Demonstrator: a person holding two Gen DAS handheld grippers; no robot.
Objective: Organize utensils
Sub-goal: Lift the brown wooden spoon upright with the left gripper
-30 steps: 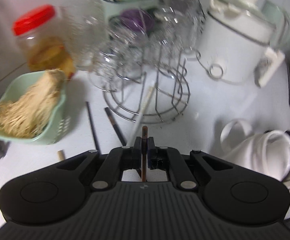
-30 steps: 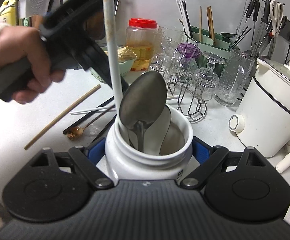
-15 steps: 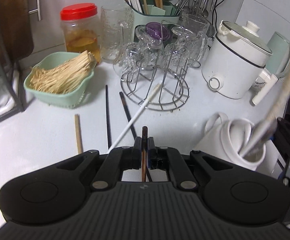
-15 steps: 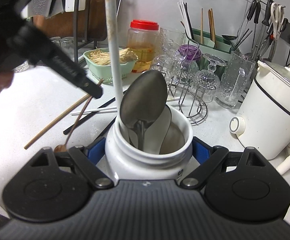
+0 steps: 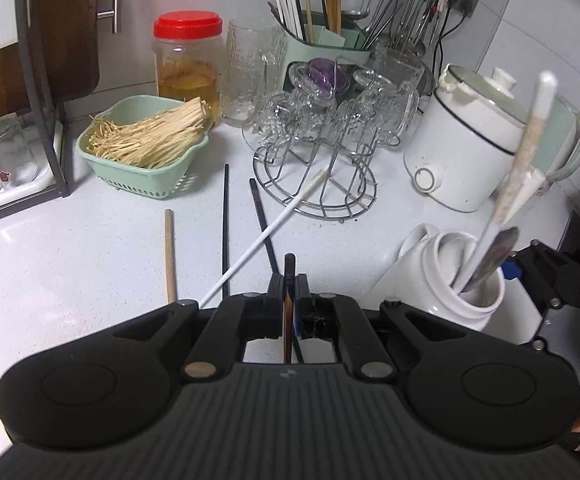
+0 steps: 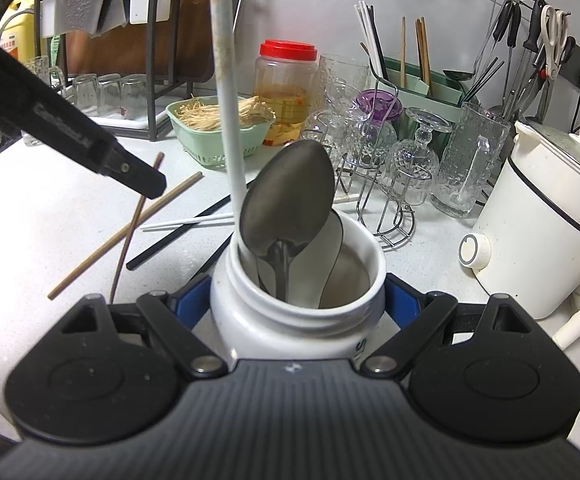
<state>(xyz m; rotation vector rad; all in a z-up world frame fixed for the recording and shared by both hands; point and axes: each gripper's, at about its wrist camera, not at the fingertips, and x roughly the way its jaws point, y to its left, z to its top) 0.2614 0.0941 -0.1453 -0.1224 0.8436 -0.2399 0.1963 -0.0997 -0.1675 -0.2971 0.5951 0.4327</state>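
Note:
My left gripper is shut on a thin brown utensil handle; in the right wrist view it hangs from the gripper as a brown rod over the counter. My right gripper is shut on a white ceramic jar that holds a metal spoon and a white chopstick. The jar stands at the right in the left wrist view. On the counter lie a white chopstick, two black chopsticks and a wooden one.
A green basket of noodles, a red-lidded jar, a wire rack of glasses, a green utensil holder and a white cooker stand along the back. A dish rack is at the left.
My left gripper has pulled back and up from the glass rack with the brown utensil in it. The right gripper and jar have stayed still.

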